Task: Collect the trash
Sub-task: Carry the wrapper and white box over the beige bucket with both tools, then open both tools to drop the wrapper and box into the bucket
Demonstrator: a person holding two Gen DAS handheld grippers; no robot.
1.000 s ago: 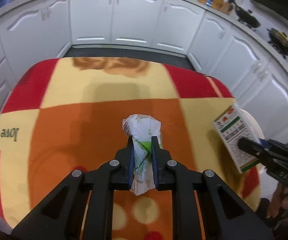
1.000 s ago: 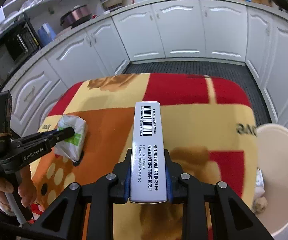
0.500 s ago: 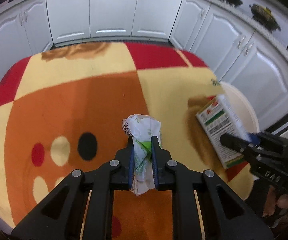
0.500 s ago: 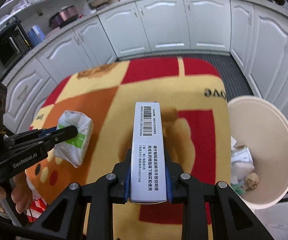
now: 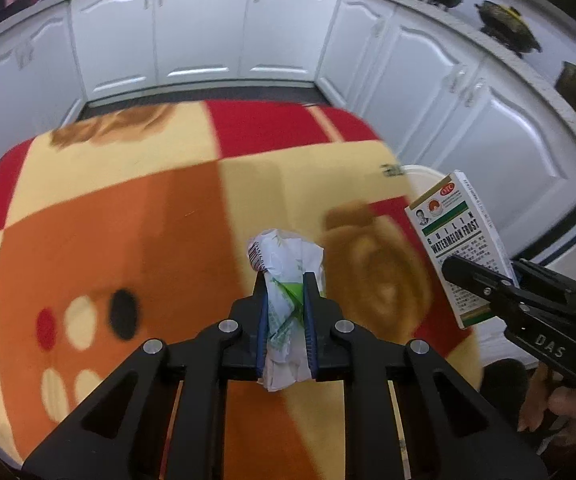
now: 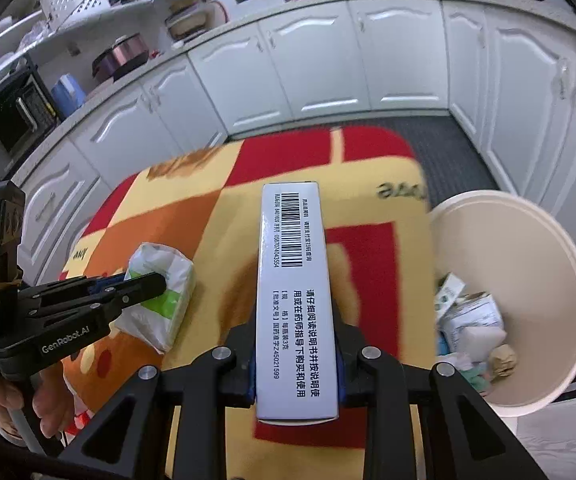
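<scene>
My left gripper (image 5: 286, 280) is shut on a crumpled white and green wrapper (image 5: 284, 264) and holds it above the patterned cloth. The wrapper (image 6: 156, 304) and the left gripper (image 6: 156, 278) also show at the left of the right wrist view. My right gripper (image 6: 294, 360) is shut on a long white medicine box (image 6: 293, 280) with a barcode. The box (image 5: 458, 240) and the right gripper (image 5: 454, 266) show at the right of the left wrist view, near the table's right edge. A cream bin (image 6: 560, 292) stands to the right of the table and holds several pieces of trash.
The table is covered by a red, orange and yellow cloth (image 5: 128, 220). White kitchen cabinets (image 5: 200, 36) curve around the back and right. The bin's rim (image 5: 422, 170) peeks past the table's right edge in the left wrist view.
Both grippers have moved to the right with their loads. The bin has come further into the right wrist view. The box is now at the table's right edge.
</scene>
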